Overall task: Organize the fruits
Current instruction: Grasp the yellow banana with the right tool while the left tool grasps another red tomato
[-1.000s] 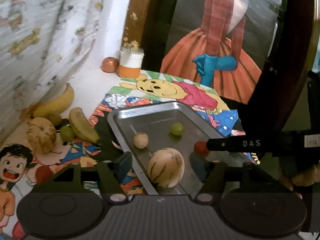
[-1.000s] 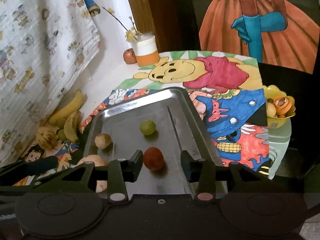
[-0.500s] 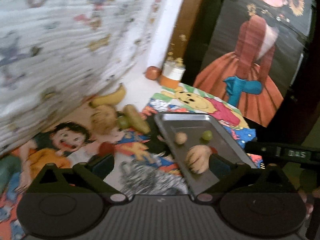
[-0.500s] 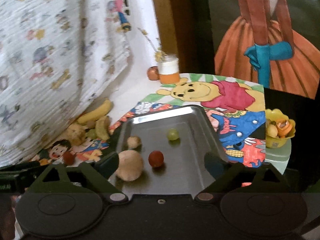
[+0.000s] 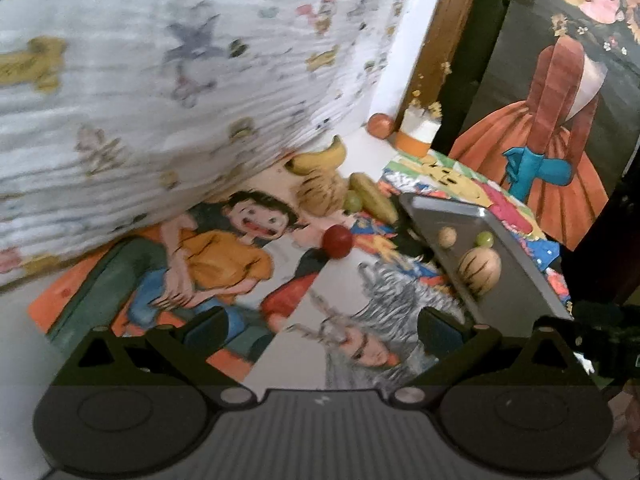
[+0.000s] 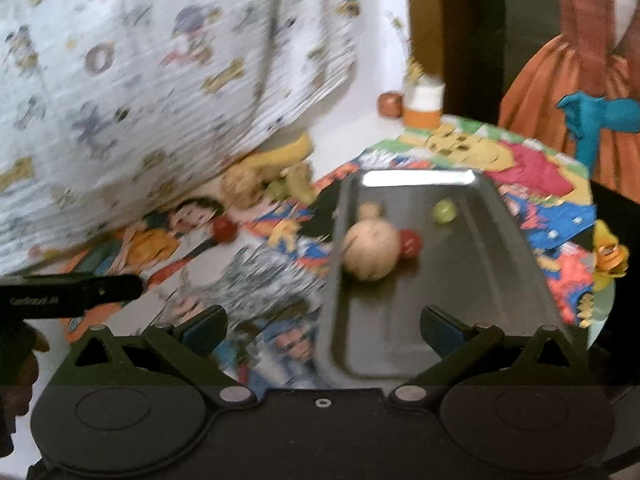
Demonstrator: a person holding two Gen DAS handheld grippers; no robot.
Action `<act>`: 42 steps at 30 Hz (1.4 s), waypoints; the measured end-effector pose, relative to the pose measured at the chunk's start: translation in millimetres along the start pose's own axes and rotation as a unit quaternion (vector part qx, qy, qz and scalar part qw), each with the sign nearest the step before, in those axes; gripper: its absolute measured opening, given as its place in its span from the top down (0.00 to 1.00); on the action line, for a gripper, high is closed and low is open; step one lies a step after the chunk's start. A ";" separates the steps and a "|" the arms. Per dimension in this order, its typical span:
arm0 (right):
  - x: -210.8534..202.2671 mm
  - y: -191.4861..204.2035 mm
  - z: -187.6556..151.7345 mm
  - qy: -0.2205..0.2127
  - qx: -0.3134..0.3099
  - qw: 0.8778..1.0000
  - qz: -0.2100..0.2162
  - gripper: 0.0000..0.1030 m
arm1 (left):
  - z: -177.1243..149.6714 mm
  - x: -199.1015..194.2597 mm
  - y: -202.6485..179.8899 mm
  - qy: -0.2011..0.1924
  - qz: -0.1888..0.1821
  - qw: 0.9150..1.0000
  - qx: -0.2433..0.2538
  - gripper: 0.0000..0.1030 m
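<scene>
Four fruits lie in the tray [image 6: 520, 264]: melon [image 6: 371, 251], red fruit [image 6: 411, 243], green one [image 6: 445, 211], small tan one [image 5: 447, 237]. Left of the tray, a tomato [image 5: 337, 241], bananas [image 5: 320, 156] and a second melon [image 5: 320, 196] wait. Left tool [image 5: 320, 326] and right tool [image 6: 320, 326], just opened, are spread and empty.

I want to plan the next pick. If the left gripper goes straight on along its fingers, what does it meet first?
Probably the red fruit on the cartoon mat; nothing lies between it and the open left gripper. Depth is unclear, so it may touch the mat first.
</scene>
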State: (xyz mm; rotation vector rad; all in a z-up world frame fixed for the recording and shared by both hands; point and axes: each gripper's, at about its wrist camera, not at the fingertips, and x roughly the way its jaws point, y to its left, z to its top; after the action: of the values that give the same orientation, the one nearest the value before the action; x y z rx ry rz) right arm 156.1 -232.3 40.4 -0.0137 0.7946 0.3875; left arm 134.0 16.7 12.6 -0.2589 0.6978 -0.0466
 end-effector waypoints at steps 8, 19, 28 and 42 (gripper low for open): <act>11.1 23.9 0.4 0.045 -0.011 0.999 0.014 0.01 | -6.3 -2.8 20.6 0.028 0.014 1.000 -0.002 0.00; 23.9 38.4 16.0 0.085 -0.019 0.996 0.019 0.01 | 2.2 0.0 36.8 0.036 0.014 0.999 0.014 0.00; 37.4 35.7 61.7 0.097 -0.028 0.994 0.027 0.01 | 16.5 16.9 35.1 0.040 0.006 0.998 0.049 0.00; 144.9 6.6 164.0 0.096 -0.127 0.983 0.094 0.08 | 43.1 70.8 3.7 0.012 -0.032 0.997 0.075 0.01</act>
State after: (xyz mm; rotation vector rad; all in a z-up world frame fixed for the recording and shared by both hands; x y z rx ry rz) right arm 359.3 -152.2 55.7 -0.2182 0.9347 0.6724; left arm 215.7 20.6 -1.2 -0.1373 0.7059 -0.1624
